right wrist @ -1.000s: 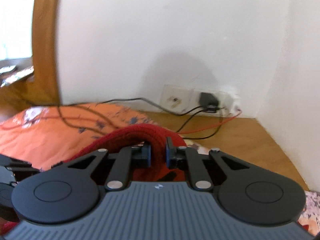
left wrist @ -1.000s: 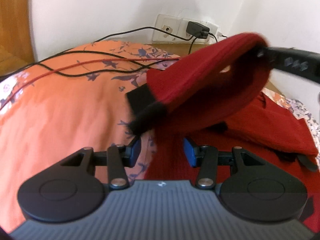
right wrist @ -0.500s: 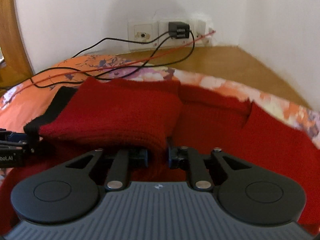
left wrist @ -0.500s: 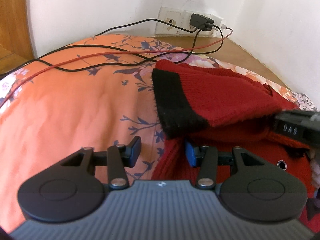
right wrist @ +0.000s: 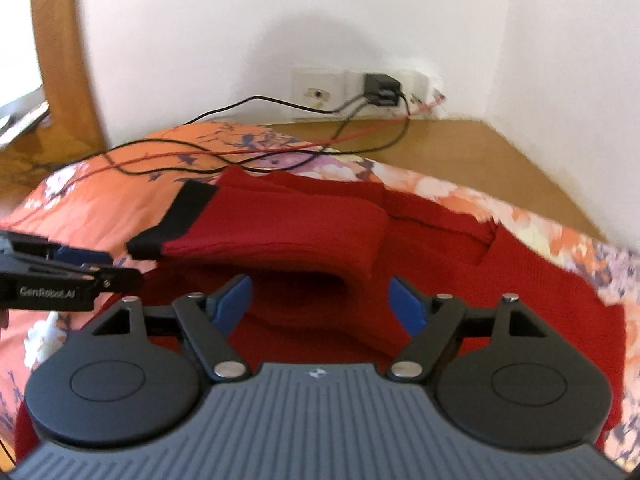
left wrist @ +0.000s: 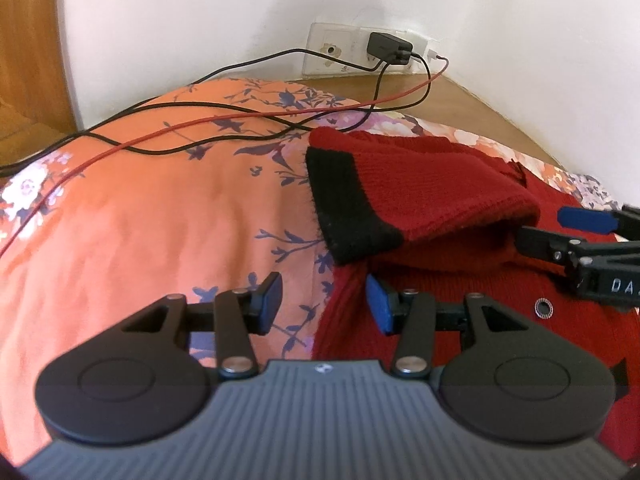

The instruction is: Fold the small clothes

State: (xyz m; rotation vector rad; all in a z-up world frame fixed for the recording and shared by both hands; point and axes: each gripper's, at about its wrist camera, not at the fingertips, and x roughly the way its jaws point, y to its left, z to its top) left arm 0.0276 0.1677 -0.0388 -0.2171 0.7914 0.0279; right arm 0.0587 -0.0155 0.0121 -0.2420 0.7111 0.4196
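1. Your left gripper (left wrist: 324,304): jaws apart, nothing between them; it sits at 6 o'clock in its own view, over the left edge of the sweater where knit meets bedspread.
2. Your right gripper (right wrist: 322,306): jaws wide apart, empty, just short of the sleeve's fold.
3. Red sweater (right wrist: 520,280): lies flat on the bed, filling the lower right of both views.
4. Sleeve (left wrist: 432,192): folded across the sweater body, pointing to 9 o'clock; its black cuff (left wrist: 344,208) rests at the garment's left edge, touching the bedspread.
5. Orange floral bedspread (left wrist: 160,220): under the sweater.
6. Black and red cables (left wrist: 224,128): draped over the bedspread at 11 o'clock, running to the wall sockets (left wrist: 360,50) at 12 o'clock.
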